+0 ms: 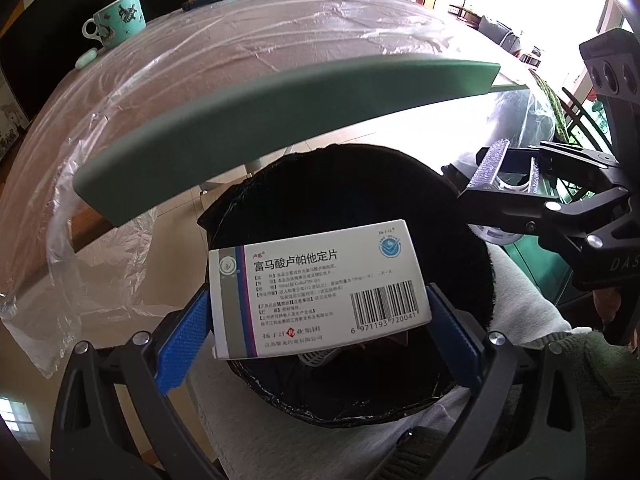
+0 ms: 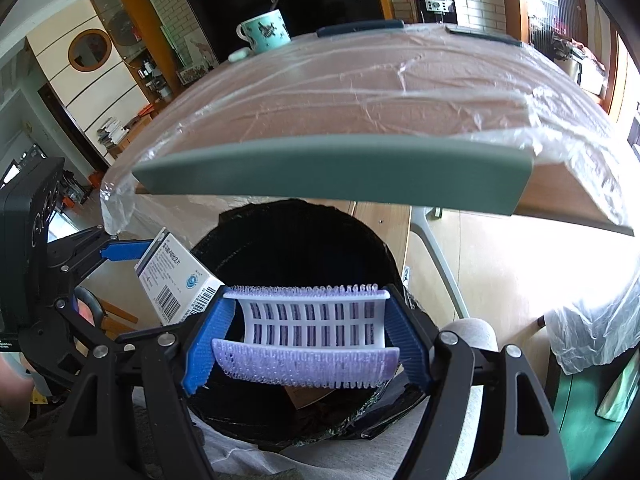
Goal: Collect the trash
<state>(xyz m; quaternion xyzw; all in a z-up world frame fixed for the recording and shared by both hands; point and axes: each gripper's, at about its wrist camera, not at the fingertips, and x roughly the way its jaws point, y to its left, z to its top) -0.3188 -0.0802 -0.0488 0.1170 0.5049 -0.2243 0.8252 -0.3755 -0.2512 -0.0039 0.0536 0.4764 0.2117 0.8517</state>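
Note:
My left gripper (image 1: 320, 320) is shut on a white medicine box (image 1: 320, 292) with a barcode, held over the open bin lined with a black bag (image 1: 460, 264). The box also shows in the right wrist view (image 2: 176, 280), at the bin's left rim. My right gripper (image 2: 308, 336) is shut on a white and purple bristled plastic piece (image 2: 316, 324), also above the bin (image 2: 296, 240). In the left wrist view the right gripper (image 1: 508, 172) shows at the bin's right rim. Some trash lies inside the bin.
A wooden table (image 2: 360, 100) covered in clear plastic film stands just behind the bin, with a grey-green edge guard (image 2: 332, 172). A teal mug (image 2: 264, 32) and a small pale object (image 2: 239, 55) sit at its far left. Tiled floor lies to the right.

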